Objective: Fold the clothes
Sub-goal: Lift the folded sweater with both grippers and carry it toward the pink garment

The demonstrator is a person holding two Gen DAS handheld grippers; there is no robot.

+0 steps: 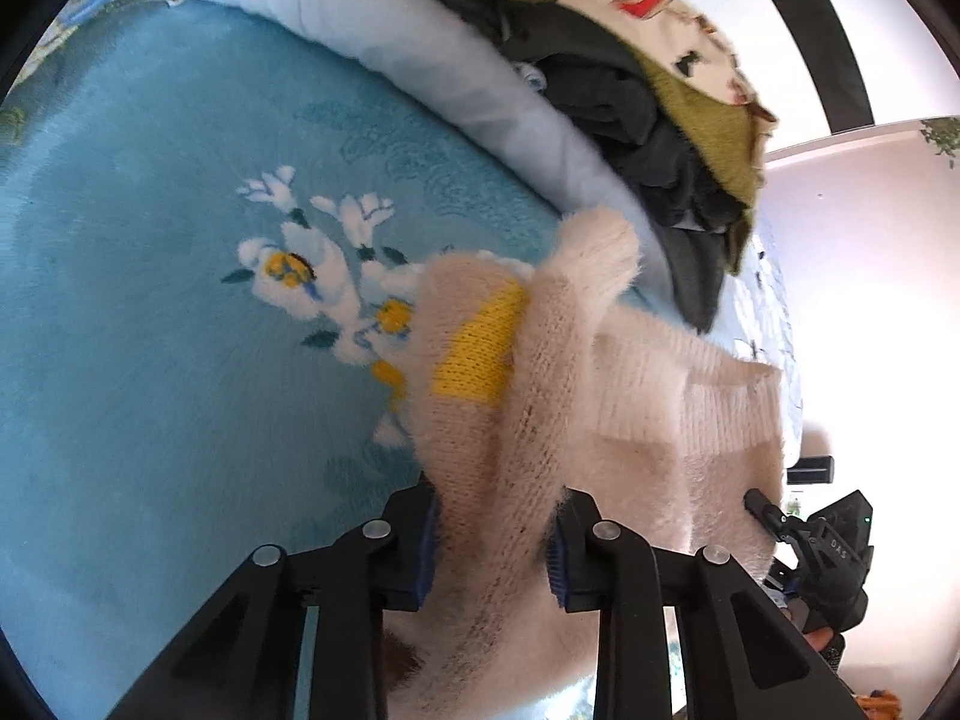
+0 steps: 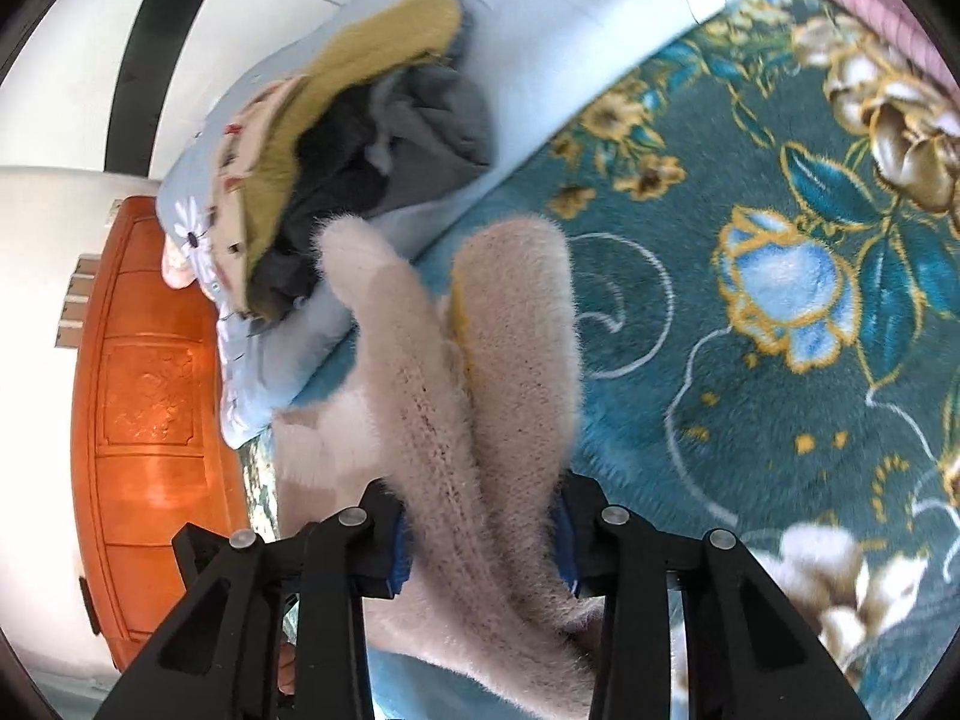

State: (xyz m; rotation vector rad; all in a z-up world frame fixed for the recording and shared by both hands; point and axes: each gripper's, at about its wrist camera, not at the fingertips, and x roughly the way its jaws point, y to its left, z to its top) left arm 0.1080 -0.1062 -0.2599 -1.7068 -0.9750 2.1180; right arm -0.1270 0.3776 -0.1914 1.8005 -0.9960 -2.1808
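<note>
Holding the fuzzy cream sweater (image 1: 600,396) up off the blue blanket (image 1: 150,300), we have the left gripper (image 1: 492,546) clamped on one bunch of knit and the right gripper (image 2: 486,546) clamped on another. We judge this the lift before a fold. Next we should spread it flat, clear of the clothes pile (image 2: 360,138) on the pillow (image 1: 420,42).

We see a cream fuzzy sweater (image 1: 648,396) with a yellow patch (image 1: 480,354) — blue blanket (image 1: 150,330), white-yellow flowers; olive and grey clothes (image 2: 372,120) — teal, gold-flowered blanket (image 2: 750,210).
</note>
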